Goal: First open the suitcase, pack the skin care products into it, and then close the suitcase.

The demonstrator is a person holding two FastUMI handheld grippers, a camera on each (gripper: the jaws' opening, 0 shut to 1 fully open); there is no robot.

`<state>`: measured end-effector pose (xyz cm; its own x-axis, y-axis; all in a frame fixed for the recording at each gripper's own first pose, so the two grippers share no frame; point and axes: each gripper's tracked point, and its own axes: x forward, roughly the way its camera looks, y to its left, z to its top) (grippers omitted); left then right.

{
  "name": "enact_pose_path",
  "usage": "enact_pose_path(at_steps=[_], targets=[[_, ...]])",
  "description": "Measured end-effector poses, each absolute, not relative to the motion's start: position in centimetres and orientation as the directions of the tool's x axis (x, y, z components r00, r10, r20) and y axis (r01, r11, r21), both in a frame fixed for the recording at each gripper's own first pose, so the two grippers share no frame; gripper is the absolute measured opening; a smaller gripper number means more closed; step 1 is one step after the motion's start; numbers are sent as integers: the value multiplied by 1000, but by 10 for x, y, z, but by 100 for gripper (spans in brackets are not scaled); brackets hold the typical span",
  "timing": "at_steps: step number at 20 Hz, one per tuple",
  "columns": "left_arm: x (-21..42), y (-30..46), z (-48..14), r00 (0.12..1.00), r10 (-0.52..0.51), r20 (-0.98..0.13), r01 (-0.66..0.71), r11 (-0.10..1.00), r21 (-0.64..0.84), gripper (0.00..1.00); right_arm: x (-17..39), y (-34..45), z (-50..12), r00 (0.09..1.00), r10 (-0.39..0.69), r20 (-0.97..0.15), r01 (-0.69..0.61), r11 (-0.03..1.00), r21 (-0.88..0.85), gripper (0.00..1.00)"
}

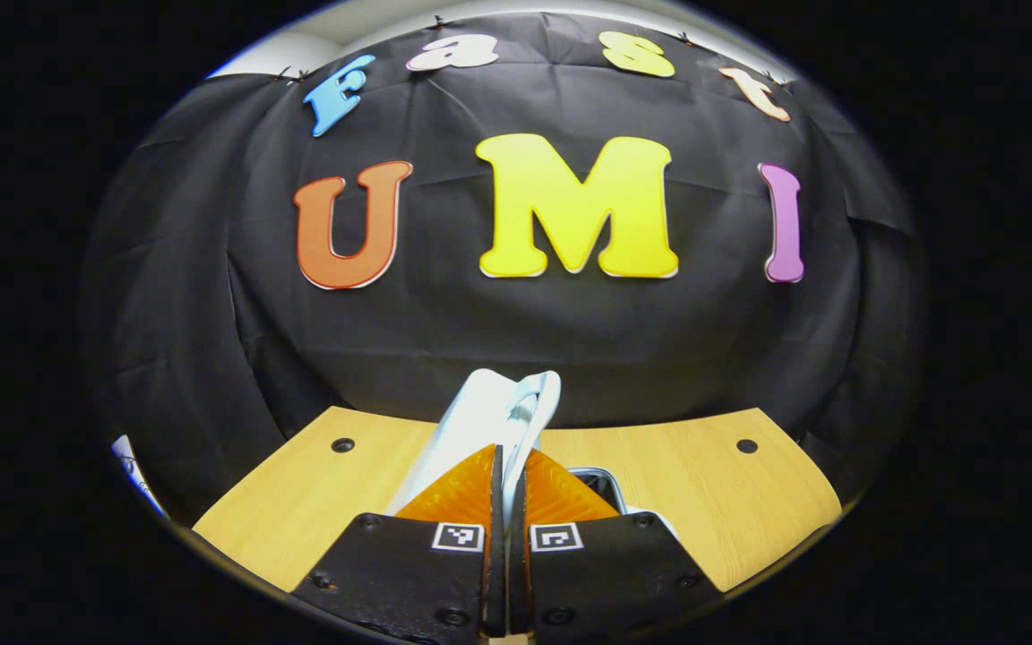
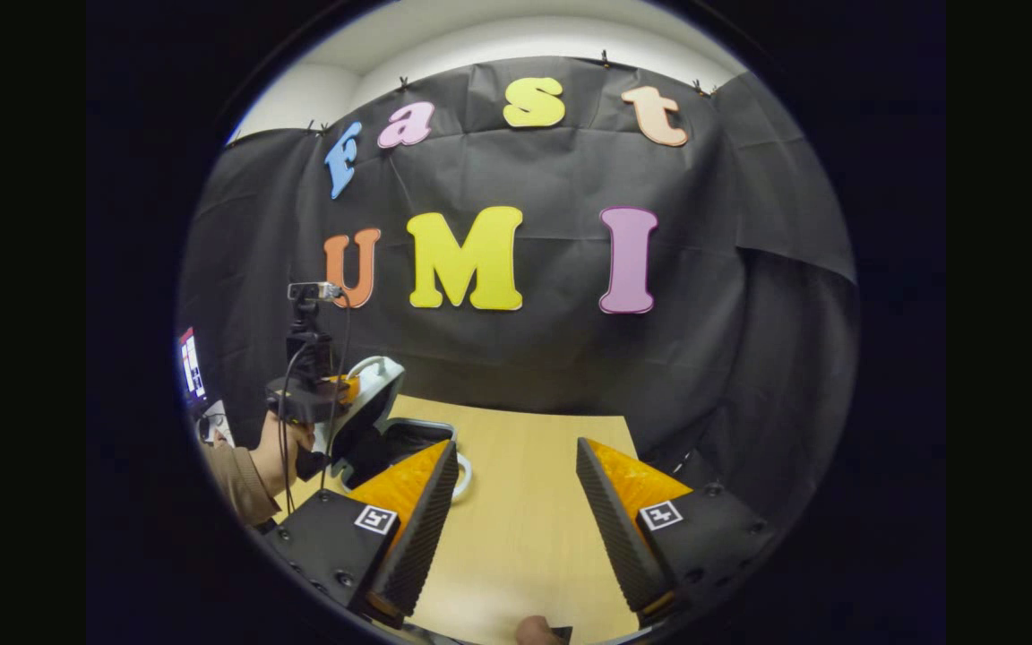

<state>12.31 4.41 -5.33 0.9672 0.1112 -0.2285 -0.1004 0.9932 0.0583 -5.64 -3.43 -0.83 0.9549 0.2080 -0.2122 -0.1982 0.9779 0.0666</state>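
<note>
My left gripper (image 1: 508, 459) is shut on the edge of the white suitcase lid (image 1: 491, 408), which rises tilted above the orange fingers. Just right of them, a corner of the suitcase's dark inside (image 1: 604, 485) shows. In the right gripper view the same white lid (image 2: 379, 381) stands raised over the open base (image 2: 408, 441) at the table's left. A hand (image 2: 276, 459) holds the left gripper (image 2: 330, 391) at the lid. My right gripper (image 2: 516, 502) is open over bare table to the right of the suitcase, with nothing between its fingers.
The light wooden table (image 1: 704, 502) has a small hole near each far corner and ends at the black cloth wall. In the right gripper view a sleeve (image 2: 234, 484) and a lit screen (image 2: 189, 363) are at the far left. Bare tabletop (image 2: 525, 555) lies under the right gripper.
</note>
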Motion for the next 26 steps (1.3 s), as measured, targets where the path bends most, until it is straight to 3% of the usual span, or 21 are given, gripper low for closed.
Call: enact_pose_path(at_steps=[9, 18, 20, 23, 24, 25, 26], targets=[[147, -60, -151, 932, 70, -355, 41, 954, 296, 5, -57, -70, -33, 955, 148, -257, -142, 989, 42, 79], [151, -83, -214, 889, 127, -441, 53, 926, 375, 7, -51, -116, -74, 938, 71, -340, -42, 995, 91, 80], [149, -87, -220, 874, 127, -469, 69, 923, 378, 12, -44, -121, -74, 935, 61, -349, -18, 992, 124, 80], [143, -90, -214, 861, 83, -502, 69, 958, 277, 40, -35, -122, -62, 943, 46, -329, 2, 989, 145, 80], [141, -90, -201, 868, 63, -492, 52, 975, 216, 41, -31, -118, -56, 947, 47, -317, 1, 989, 149, 80], [138, -88, -183, 884, 45, -465, 40, 985, 170, 52, -27, -114, -48, 952, 46, -303, -1, 989, 148, 80], [135, -83, -161, 901, 29, -433, 33, 990, 135, 55, -22, -108, -42, 957, 45, -288, -2, 989, 146, 80]])
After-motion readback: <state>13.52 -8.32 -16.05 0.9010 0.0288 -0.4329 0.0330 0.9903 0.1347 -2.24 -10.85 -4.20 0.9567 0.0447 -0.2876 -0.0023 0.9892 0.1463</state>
